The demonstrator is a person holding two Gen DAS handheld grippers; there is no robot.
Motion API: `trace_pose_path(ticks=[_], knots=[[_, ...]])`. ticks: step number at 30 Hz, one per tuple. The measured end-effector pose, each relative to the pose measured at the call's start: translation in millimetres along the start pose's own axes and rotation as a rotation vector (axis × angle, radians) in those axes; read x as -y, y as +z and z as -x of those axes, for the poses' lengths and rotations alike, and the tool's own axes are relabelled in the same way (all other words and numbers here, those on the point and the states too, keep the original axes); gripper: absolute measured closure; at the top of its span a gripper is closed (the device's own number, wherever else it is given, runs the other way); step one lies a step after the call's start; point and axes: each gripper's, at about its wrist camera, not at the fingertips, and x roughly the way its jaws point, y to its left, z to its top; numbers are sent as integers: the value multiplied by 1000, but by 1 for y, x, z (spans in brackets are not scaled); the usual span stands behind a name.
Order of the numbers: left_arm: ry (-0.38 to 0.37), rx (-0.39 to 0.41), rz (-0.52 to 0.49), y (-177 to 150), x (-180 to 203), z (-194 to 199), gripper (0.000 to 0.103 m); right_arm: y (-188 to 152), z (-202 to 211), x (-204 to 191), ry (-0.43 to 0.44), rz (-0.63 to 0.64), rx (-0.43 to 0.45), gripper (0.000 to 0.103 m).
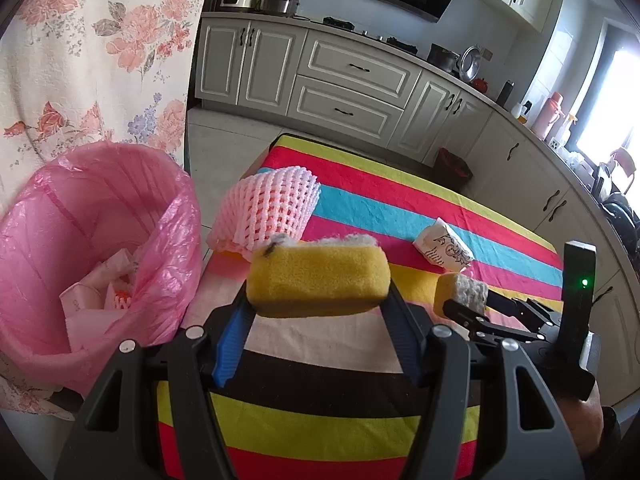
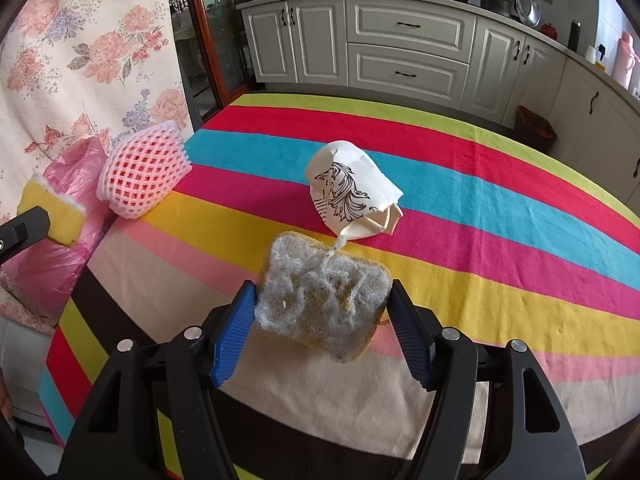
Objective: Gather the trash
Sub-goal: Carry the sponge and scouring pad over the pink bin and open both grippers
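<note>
My left gripper (image 1: 318, 300) is shut on a yellow sponge (image 1: 318, 282), held above the table's left edge, right of a bin lined with a pink bag (image 1: 52, 216) holding some trash. My right gripper (image 2: 322, 308) is shut on a second worn sponge (image 2: 322, 296), grey scouring face up, above the striped table; it also shows in the left wrist view (image 1: 460, 290). A crushed white paper cup (image 2: 354, 190) lies on the cloth just beyond it. A pink foam fruit net (image 2: 144, 170) lies at the table's left edge.
The table carries a striped cloth (image 2: 480, 208). A floral curtain (image 1: 80, 60) hangs behind the bin. White kitchen cabinets (image 2: 404, 44) run along the far wall and right side, with a dark bin (image 2: 534, 128) on the floor.
</note>
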Motion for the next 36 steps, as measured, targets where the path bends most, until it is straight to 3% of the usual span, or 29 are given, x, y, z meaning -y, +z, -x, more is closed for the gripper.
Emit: trace_pose_path(ticks=[16,28,36], knots=[[70,141,59,17,-48,67,42,26,67,-29,50,63,146,40],[163,252,131,36,-108,115,42,65,84,-88,120,165,214,40],[190,281,164,41,-133,129,42,89,86,-137,172,236,237,40]])
